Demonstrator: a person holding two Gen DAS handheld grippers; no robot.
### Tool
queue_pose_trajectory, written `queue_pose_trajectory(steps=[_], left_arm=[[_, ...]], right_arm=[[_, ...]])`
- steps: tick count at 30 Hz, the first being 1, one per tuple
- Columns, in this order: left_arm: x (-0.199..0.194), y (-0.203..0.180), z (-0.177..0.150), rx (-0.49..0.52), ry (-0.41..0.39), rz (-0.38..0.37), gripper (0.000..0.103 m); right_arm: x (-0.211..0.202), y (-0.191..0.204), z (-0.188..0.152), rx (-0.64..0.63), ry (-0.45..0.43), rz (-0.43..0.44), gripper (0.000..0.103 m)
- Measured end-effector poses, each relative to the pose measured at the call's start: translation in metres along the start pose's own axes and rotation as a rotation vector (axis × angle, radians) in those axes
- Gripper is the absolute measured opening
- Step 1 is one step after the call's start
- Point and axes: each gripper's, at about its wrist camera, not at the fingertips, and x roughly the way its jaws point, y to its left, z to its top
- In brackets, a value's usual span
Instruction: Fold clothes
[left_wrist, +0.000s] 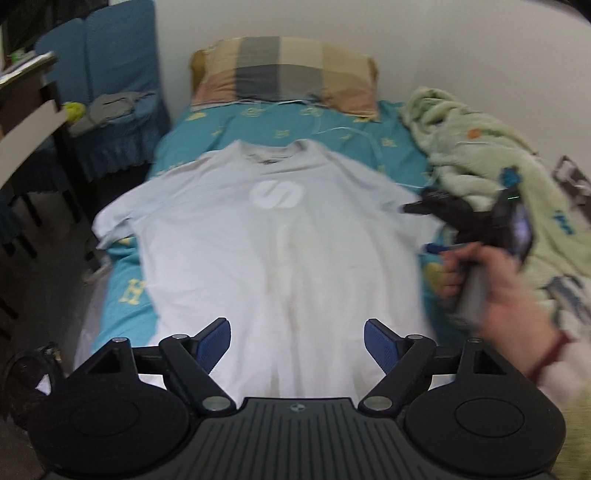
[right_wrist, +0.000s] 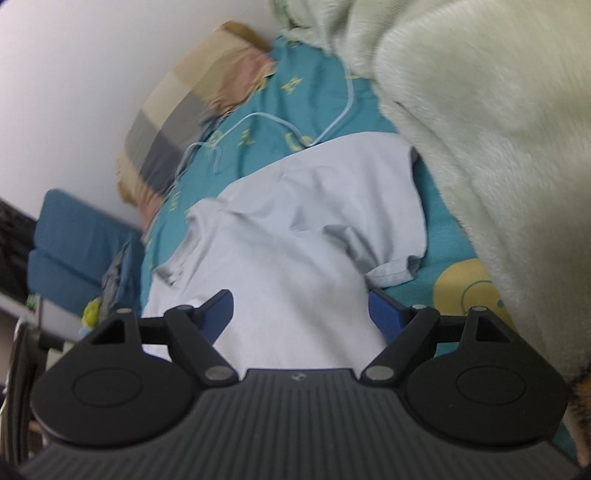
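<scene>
A pale grey T-shirt (left_wrist: 280, 236) with a white round logo lies flat, face up, on the teal bed sheet (left_wrist: 229, 122), collar toward the pillow. My left gripper (left_wrist: 297, 343) is open and empty above the shirt's hem. The right gripper (left_wrist: 417, 206), held in a hand, hovers at the shirt's right sleeve. In the right wrist view the right gripper (right_wrist: 301, 314) is open over the shirt (right_wrist: 295, 236) near its sleeve, holding nothing.
A checked pillow (left_wrist: 284, 72) lies at the head of the bed. A pale green fleece blanket (left_wrist: 491, 155) is heaped along the right side, also large in the right wrist view (right_wrist: 480, 122). A blue covered chair (left_wrist: 110, 81) and dark furniture stand left. A thin white cable (right_wrist: 266, 120) lies on the sheet.
</scene>
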Motion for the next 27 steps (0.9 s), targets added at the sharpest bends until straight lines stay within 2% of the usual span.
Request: queue_pose_trajectory(steps=[7, 11, 15, 22, 27], left_arm=[[-0.043, -0.035, 0.016, 0.021, 0.000, -0.058, 0.088], [-0.044, -0.031, 0.019, -0.003, 0.039, -0.104, 0.089], [-0.039, -0.019, 0.018, -0.039, 0.053, -0.105, 0.089], [0.001, -0.004, 0.019, -0.135, 0.017, -0.048, 0.089], [0.056, 0.036, 0.015, -0.233, -0.052, 0.061, 0.089]], right_arm=[[0.018, -0.026, -0.004, 0.187, -0.038, -0.052, 0.083], [0.025, -0.036, -0.002, 0.257, -0.046, -0.061, 0.083], [0.029, -0.035, -0.003, 0.263, -0.057, -0.049, 0.083], [0.037, -0.041, 0.005, 0.272, -0.110, -0.054, 0.083], [0.041, -0.048, 0.004, 0.343, -0.126, -0.003, 0.083]])
